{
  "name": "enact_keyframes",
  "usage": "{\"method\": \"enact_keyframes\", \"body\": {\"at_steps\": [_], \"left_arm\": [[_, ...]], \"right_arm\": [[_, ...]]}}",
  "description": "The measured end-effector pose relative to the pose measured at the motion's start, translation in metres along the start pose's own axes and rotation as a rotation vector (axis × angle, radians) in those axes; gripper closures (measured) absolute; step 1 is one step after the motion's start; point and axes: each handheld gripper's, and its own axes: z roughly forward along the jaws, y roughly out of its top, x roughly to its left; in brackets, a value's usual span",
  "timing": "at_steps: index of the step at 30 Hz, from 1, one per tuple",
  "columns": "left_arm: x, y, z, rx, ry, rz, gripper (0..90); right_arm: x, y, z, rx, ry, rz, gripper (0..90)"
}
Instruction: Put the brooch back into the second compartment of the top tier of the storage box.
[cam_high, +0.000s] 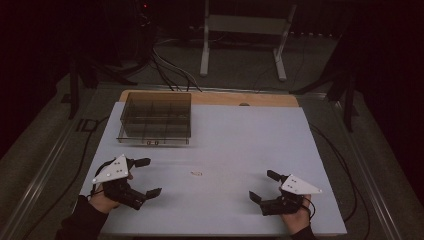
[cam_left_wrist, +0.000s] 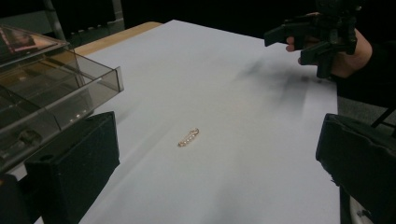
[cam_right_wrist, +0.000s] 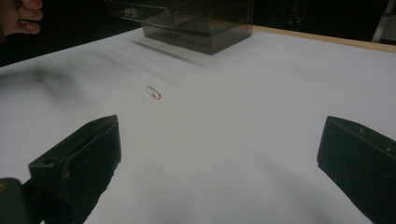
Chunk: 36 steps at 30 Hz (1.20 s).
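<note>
A small gold, beaded clasp-like piece (cam_high: 196, 174) lies on the white sheet (cam_high: 235, 135), roughly midway between the two grippers. It lies ahead of the jaws in the left gripper view (cam_left_wrist: 188, 138) and far left in the right gripper view (cam_right_wrist: 153, 92). My left gripper (cam_high: 146, 176) rests near the front left of the sheet, open and holding nothing. My right gripper (cam_high: 264, 185) sits at the front right, also open and empty. A smoky clear compartment box (cam_high: 156, 118) stands at the back left, with small items (cam_left_wrist: 25, 136) in one of its cells.
The wooden table edge (cam_high: 260, 99) shows beyond the sheet. Cables (cam_high: 172, 72) and a white metal stand (cam_high: 245, 35) are on the floor behind. The other hand and gripper (cam_left_wrist: 322, 35) appear at the top right of the left gripper view.
</note>
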Motion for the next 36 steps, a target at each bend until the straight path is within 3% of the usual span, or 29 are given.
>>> {"method": "enact_keyframes", "body": {"at_steps": [12,16,23,36], "left_arm": [[0.0,0.017,0.018,0.006,-0.041,0.038,0.5],[0.001,0.023,0.031,0.006,-0.065,0.041,0.5],[0.001,0.023,0.052,0.034,-0.099,0.045,0.5],[0.002,0.02,0.08,0.056,-0.121,0.04,0.5]], "right_arm": [[0.0,0.0,0.0,-0.003,0.001,0.0,0.0],[0.0,0.0,-0.001,-0.008,0.002,-0.001,0.0],[-0.001,0.001,-0.002,-0.013,0.002,0.004,0.0],[-0.001,0.001,-0.003,-0.017,0.01,0.002,0.0]]}}
